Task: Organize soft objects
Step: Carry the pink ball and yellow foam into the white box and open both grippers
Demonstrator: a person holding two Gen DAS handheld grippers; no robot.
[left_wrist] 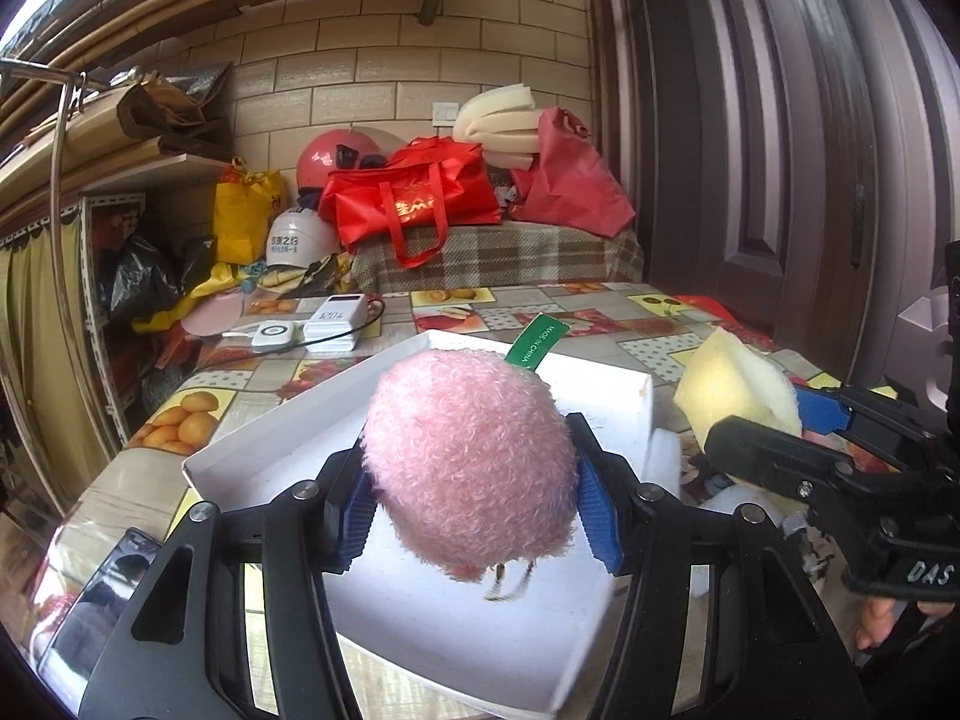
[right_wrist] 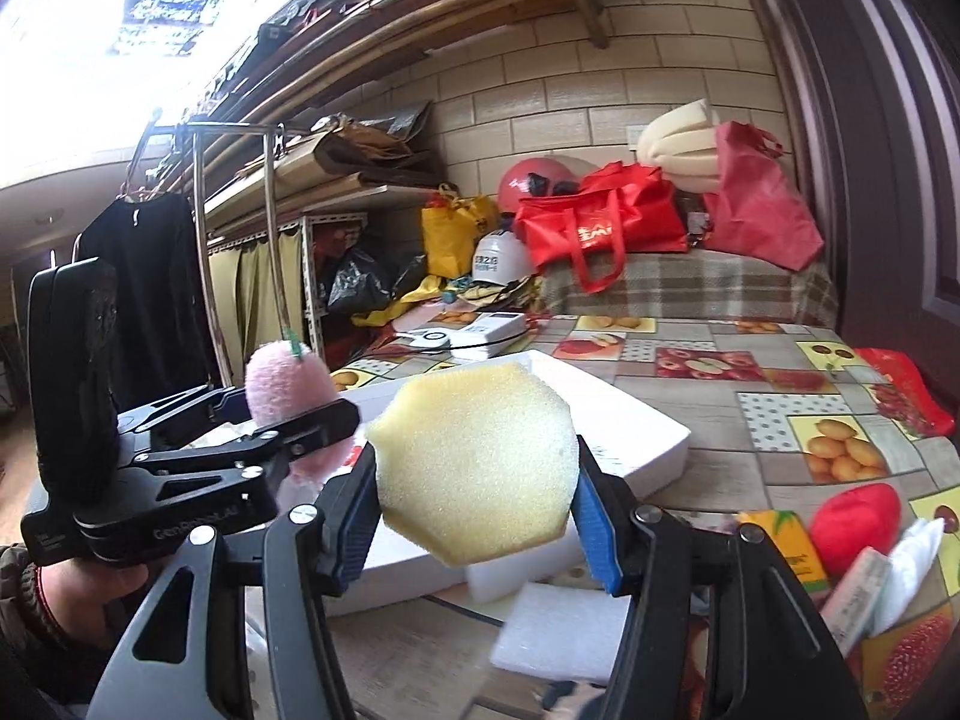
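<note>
Brick walls (left_wrist: 372,78) stand behind a bench (left_wrist: 654,312) with a fruit-picture cloth. At 6 o'clock, the left hand-held gripper (left_wrist: 474,504) squeezes a pink fluffy ball (left_wrist: 468,456) over a white tray (left_wrist: 270,438). At 3 o'clock, the right hand-held gripper (right_wrist: 474,504) squeezes a yellow sponge (right_wrist: 474,462).

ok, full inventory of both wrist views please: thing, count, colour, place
fluffy plush ball: 1, pink, clamped in left gripper above the box
foam sponge piece: 1, yellow, clamped in right gripper
shallow cardboard box: 1, white, on the table
fruit-print tablecloth: 1, multicolour, covers the table
flat foam blocks: 2, white, near table edge
plush toy: 1, red, right of table
power bank: 1, white, far side of table
tote bag: 1, red, on the checked bench
left gripper: 1, black, blue pads
right gripper: 1, black, blue pads
</note>
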